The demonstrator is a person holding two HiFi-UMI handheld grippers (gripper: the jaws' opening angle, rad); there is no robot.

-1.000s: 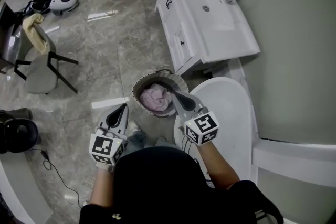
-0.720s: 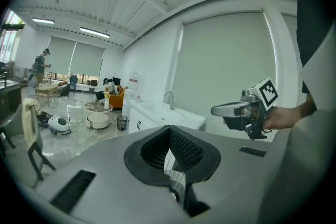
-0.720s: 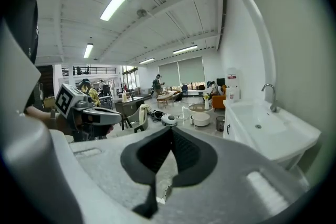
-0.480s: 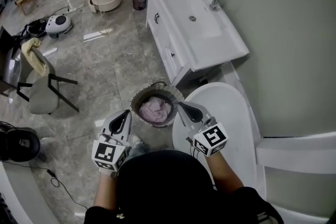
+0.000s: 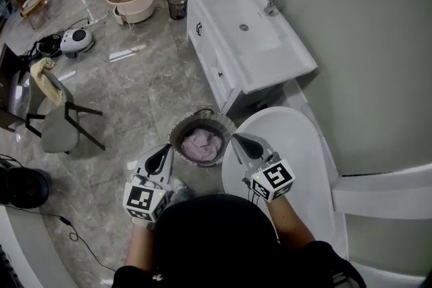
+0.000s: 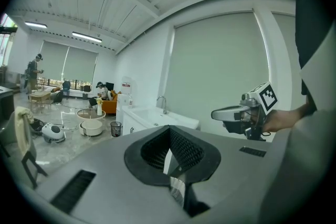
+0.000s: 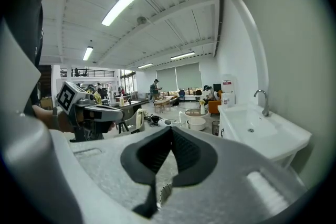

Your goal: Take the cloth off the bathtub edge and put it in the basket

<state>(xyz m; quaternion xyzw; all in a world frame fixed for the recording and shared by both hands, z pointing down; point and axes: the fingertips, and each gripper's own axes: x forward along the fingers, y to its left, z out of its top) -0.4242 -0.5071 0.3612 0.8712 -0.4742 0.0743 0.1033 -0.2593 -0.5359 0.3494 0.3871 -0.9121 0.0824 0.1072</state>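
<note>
We see the left hand-held gripper (image 5: 162,150) and right hand-held gripper (image 5: 237,140) clenched, empty, flanking the basket (image 5: 202,116) holding the cloth (image 5: 201,144).

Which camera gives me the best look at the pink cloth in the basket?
The head view: it looks down into the basket, where the pink cloth lies bunched inside. Both gripper views point out across the room and show neither the cloth nor the basket.
</note>
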